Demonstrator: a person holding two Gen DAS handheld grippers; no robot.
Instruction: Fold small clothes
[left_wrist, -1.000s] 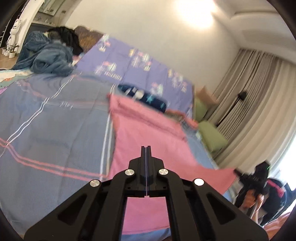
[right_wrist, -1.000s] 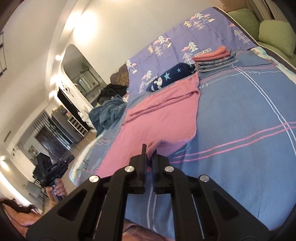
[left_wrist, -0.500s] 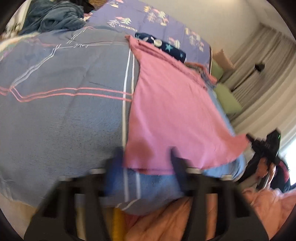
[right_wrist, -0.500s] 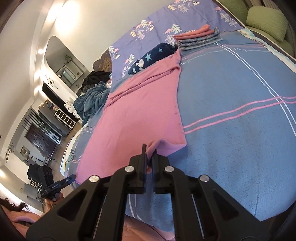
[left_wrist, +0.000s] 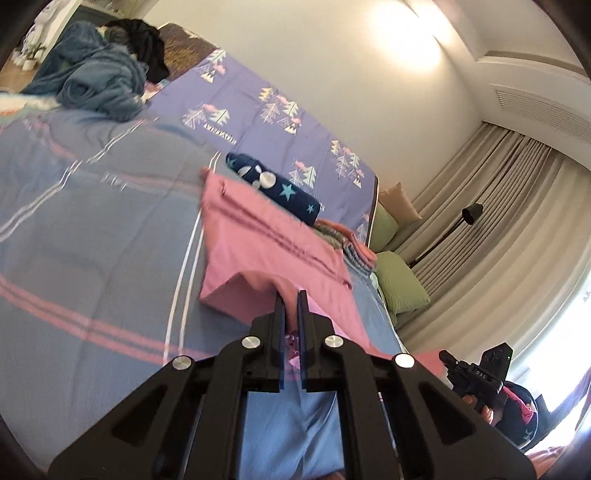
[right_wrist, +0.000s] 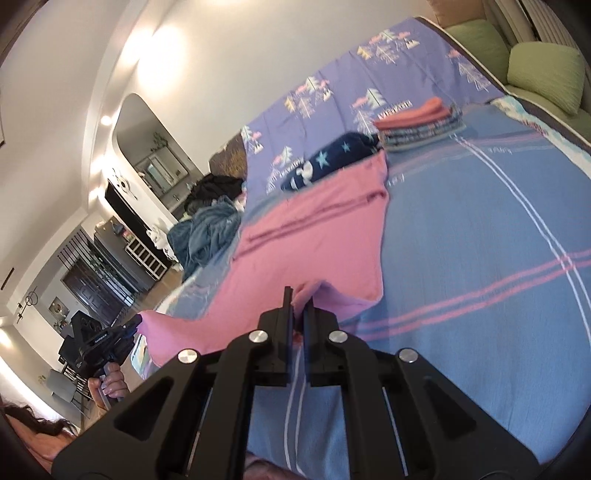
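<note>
A pink garment (left_wrist: 258, 251) lies spread on the blue striped bedspread (left_wrist: 92, 258); it also shows in the right wrist view (right_wrist: 314, 236). My left gripper (left_wrist: 291, 295) is shut on its near left corner and holds it lifted off the bed. My right gripper (right_wrist: 298, 299) is shut on the near right corner, also raised. The near edge hangs between the two grippers. The far end rests flat on the bed.
A dark blue star-patterned roll (left_wrist: 273, 188) lies just beyond the garment. A stack of folded clothes (right_wrist: 417, 125) sits at the far right. A blue-grey blanket heap (left_wrist: 88, 88) lies far left. Green cushions (right_wrist: 543, 74) and curtains (left_wrist: 498, 229) are past the bed's right edge.
My left gripper was open at the garment's near corner half a second ago; it is now shut on it and raised. My right gripper has lifted its corner higher.
</note>
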